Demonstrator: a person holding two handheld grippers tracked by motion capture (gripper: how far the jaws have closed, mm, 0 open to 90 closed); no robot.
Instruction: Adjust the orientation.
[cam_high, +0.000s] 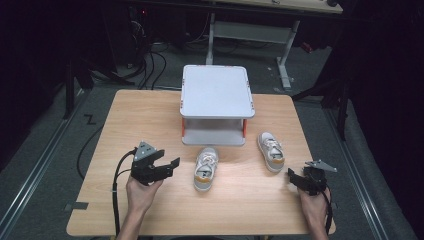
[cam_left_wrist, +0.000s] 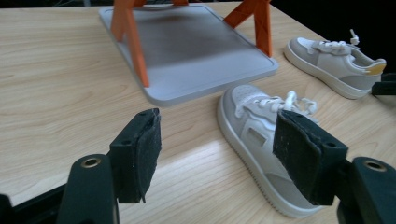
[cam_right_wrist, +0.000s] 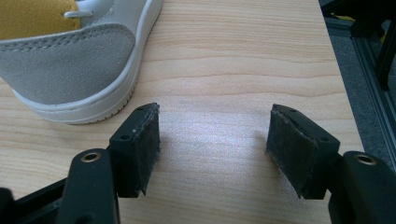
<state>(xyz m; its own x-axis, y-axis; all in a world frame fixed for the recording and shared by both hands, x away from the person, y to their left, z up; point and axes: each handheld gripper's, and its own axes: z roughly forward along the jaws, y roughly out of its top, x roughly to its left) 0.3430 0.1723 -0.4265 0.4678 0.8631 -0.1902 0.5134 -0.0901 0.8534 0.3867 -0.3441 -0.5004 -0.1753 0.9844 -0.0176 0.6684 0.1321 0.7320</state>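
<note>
Wooden surface (cam_high: 150, 210), broad and mostly bare. At twelve o'clock on it, one grey two-tier rack (cam_high: 216, 90) on orange legs. Below that, two small grey-and-white shoes: left shoe (cam_high: 206, 168) near the centre, just at six o'clock of the rack's lower tray, long axis running twelve to six with a slight lean, toe toward the rack; right shoe (cam_high: 270, 151) at about four o'clock of the rack, well apart from the first, long axis also roughly twelve to six, yellow heel toward the person.

Two grippers, one per hand. Left gripper (cam_high: 167, 166) at nine o'clock of the left shoe, near but not touching, fingers (cam_left_wrist: 140, 154) spread wide and empty; in the left gripper view the shoe lies ahead toward two o'clock, partly behind the far finger. Right gripper (cam_high: 295, 177) at five o'clock of the right shoe, fingers (cam_right_wrist: 137, 149) likewise wide and holding nothing; heel of that shoe toward eleven o'clock in the right gripper view.

Likely pairing, as a judgement: each gripper nearest its own-side shoe, grasp best taken across the narrow width.
</note>
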